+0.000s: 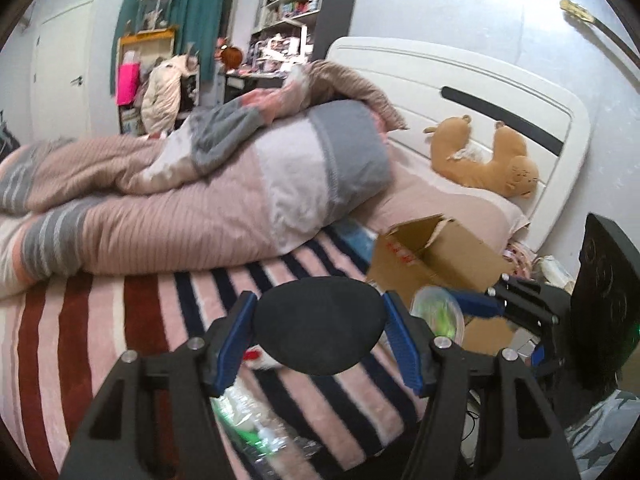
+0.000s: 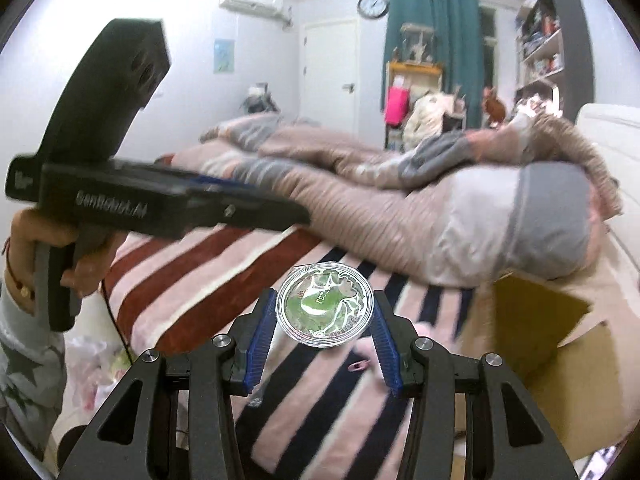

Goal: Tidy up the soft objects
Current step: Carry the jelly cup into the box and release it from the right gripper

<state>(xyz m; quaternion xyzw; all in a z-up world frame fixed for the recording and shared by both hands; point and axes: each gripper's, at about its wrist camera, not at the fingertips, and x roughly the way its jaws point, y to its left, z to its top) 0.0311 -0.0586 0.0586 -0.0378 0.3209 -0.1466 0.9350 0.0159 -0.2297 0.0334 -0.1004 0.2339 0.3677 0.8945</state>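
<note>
My left gripper (image 1: pixel 318 326) is shut on a black oval soft object (image 1: pixel 316 326) and holds it above the striped blanket (image 1: pixel 100 320). My right gripper (image 2: pixel 325 322) is shut on a clear round cup with green content (image 2: pixel 325 306), held above the bed; it also shows in the left wrist view (image 1: pixel 438 312), beside an open cardboard box (image 1: pixel 436 256). The box shows at the right in the right wrist view (image 2: pixel 536 328). A brown plush bear (image 1: pixel 484 156) lies against the white headboard (image 1: pixel 460 80).
A bunched pink-grey quilt (image 1: pixel 200 184) covers the far side of the bed. Crinkled plastic bags (image 1: pixel 256 436) lie under my left gripper. A cluttered shelf (image 1: pixel 288 8), teal curtain (image 1: pixel 176 4) and door (image 1: pixel 60 68) stand beyond the bed.
</note>
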